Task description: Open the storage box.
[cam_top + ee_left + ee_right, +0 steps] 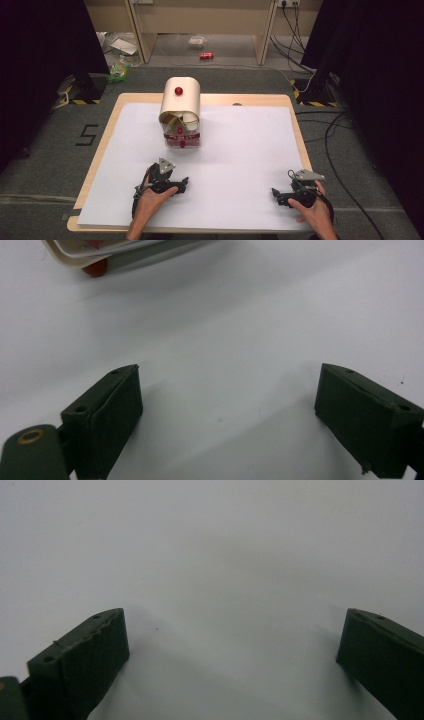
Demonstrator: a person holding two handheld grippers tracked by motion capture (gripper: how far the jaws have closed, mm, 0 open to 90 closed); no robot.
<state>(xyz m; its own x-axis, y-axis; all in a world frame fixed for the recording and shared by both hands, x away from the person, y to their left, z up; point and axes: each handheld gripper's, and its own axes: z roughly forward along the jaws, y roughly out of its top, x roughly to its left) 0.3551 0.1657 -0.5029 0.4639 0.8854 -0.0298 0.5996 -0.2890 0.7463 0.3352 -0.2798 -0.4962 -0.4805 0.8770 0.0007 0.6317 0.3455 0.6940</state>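
On the wooden worktop [295,122], a white sheet [240,150] covers nearly the whole surface. Toward twelve o'clock on the sheet, a little left of centre, stands a small cream bread-bin-like box [180,102] with a rounded roll-top lid and a red knob [178,90] on its crown. Its front is partly raised, showing curved cream pieces inside, and its lower part looks clear with red bits at the base; what those are I cannot tell.

At about seven o'clock the left tool [172,186] rests on the sheet in the person's left hand [150,200], a grey three-cornered plate on top, pointing roughly toward three o'clock. In the left gripper view its two black jaws stand wide apart with bare white sheet between them, and the box's lower edge with a red foot [95,267] shows at eleven o'clock, well apart from the jaws.

At about five o'clock the right tool [290,194] lies in the right hand [315,212], also near the front edge, pointing toward nine o'clock. In the right gripper view its jaws are likewise spread wide over plain white sheet, gripping nothing.

Beyond the worktop, on the grey floor [225,75], lie a red can [206,56], some litter and cables [330,130].
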